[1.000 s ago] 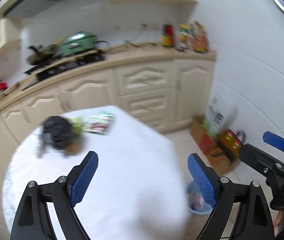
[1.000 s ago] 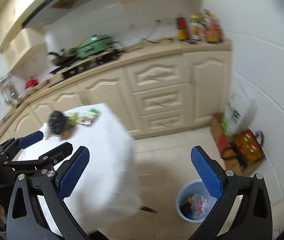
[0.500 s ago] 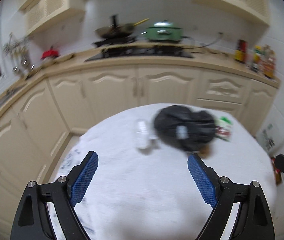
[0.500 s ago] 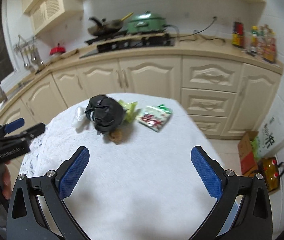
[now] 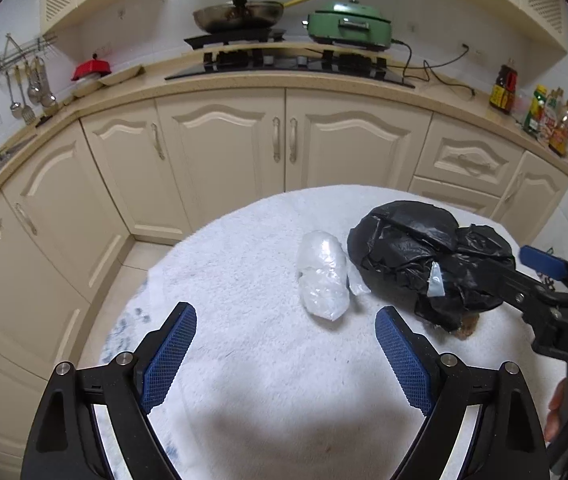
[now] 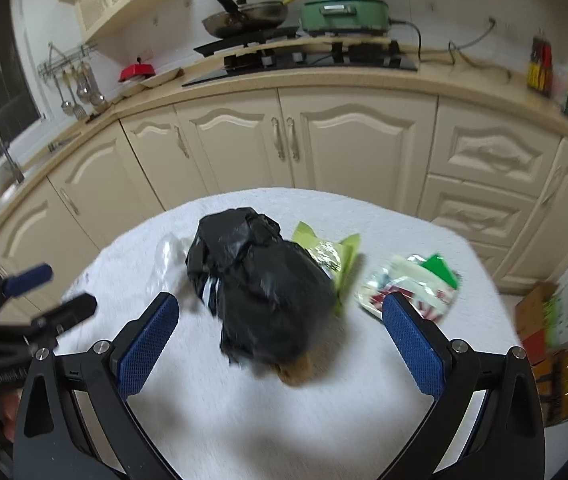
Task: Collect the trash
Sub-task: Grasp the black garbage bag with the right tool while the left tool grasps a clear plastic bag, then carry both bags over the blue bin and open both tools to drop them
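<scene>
A crumpled black plastic bag [image 5: 423,260] lies on the white-clothed round table [image 5: 244,360], with a clear plastic bag [image 5: 321,280] just left of it. In the right wrist view the black bag [image 6: 260,284] lies ahead between the fingers, with a brown scrap [image 6: 295,372] at its near edge, a green wrapper [image 6: 333,256] behind it and a white, red and green packet [image 6: 407,284] to the right. My left gripper [image 5: 285,360] is open and empty, short of the clear bag. My right gripper [image 6: 280,340] is open and empty, close over the black bag.
Cream kitchen cabinets [image 5: 284,148] curve behind the table, with a wok [image 5: 240,14] and green cooker [image 5: 347,24] on the counter. Bottles [image 5: 543,116] stand at the counter's right end. Boxes and bags [image 6: 555,344] sit on the floor at right.
Both grippers have swung left from the bin and floor side to face the table, then closed in on the trash pile. Both stay open and empty.
</scene>
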Tool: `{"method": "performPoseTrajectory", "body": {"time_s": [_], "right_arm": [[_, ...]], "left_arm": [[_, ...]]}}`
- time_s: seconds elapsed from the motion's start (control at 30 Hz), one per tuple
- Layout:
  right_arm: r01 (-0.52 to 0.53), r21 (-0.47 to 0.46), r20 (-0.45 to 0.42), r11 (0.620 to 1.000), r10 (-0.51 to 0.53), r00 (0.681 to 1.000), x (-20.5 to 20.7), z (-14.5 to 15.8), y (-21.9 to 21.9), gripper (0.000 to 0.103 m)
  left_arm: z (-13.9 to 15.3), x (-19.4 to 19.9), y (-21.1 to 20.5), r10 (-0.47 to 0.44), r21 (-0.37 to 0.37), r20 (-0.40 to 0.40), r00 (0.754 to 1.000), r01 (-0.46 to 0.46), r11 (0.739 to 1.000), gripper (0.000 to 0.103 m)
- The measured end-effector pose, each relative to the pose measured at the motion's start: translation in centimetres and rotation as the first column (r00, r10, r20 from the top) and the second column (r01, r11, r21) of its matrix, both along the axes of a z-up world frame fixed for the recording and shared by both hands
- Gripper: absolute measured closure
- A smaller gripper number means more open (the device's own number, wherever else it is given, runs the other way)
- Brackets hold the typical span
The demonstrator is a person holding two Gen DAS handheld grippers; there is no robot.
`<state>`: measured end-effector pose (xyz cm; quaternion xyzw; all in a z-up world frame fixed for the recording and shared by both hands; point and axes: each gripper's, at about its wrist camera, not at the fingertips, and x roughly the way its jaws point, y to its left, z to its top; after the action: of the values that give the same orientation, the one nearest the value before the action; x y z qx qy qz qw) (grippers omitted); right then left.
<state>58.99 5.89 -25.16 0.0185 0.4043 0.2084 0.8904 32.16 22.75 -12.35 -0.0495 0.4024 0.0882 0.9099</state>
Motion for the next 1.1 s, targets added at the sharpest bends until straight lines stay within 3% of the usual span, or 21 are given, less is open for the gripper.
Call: {"method": "performPoseTrajectory", "body": {"time_s": [0.13, 0.23, 0.47, 0.5, 0.53, 0.6, 0.73, 0.83, 1.1], "right_arm": [[-0.01, 0.057, -0.059, 0.998, 0.014, 0.998, 2.0, -1.7, 0.1, 0.002], [-0.034, 0.096, -0.11, 0.995, 0.044, 0.993, 2.7, -3.0, -0.2, 0.038], [-0.037, 0.166, -0.053, 0.985, 0.046, 0.998, 1.9, -1.8, -2.6, 0.042], [-0.036, 0.174, -0.041, 0.984, 0.044, 0.998, 1.7, -1.4, -2.9, 0.042], [-0.035, 0.183, -0.03, 0.983, 0.041, 0.999, 1.5, -0.9, -3.4, 0.042], [-0.028, 0.188, -0.006, 0.982, 0.03, 1.0, 1.1, 0.0, -4.2, 0.042], [-0.014, 0.191, 0.006, 0.982, 0.013, 1.0, 0.4, 0.8, -5.8, 0.042], [0.001, 0.191, 0.005, 0.982, -0.002, 1.0, 0.0, 0.7, -6.9, 0.042], [0.018, 0.214, 0.017, 0.977, -0.022, 1.0, -2.4, 1.2, -9.4, 0.042]], "left_arm": [[-1.5, 4.5, 1.6, 0.004, -0.016, -0.039, 0.999, -0.005, 1.0, 0.015], [-2.2, 6.6, 1.6, -0.004, -0.021, -0.054, 0.999, 0.003, 1.0, 0.015], [-4.3, 10.2, 1.0, -0.006, -0.017, -0.079, 0.997, 0.004, 1.0, 0.017], [-4.8, 10.8, 0.9, 0.001, -0.015, -0.089, 0.996, -0.002, 1.0, 0.023], [-5.1, 11.4, 1.0, 0.003, -0.018, -0.1, 0.995, -0.004, 1.0, 0.039], [-5.7, 12.7, 1.1, -0.007, -0.05, -0.133, 0.991, 0.0, 0.999, 0.06], [-6.3, 14.4, 0.8, -0.005, -0.029, -0.145, 0.989, 0.0, 1.0, 0.077], [-6.1, 14.2, 1.1, 0.001, -0.063, -0.13, 0.992, -0.01, 0.998, 0.084], [-2.8, 10.0, -1.0, -0.06, -0.066, -0.035, 0.998, 0.057, 0.996, 0.085]]}}
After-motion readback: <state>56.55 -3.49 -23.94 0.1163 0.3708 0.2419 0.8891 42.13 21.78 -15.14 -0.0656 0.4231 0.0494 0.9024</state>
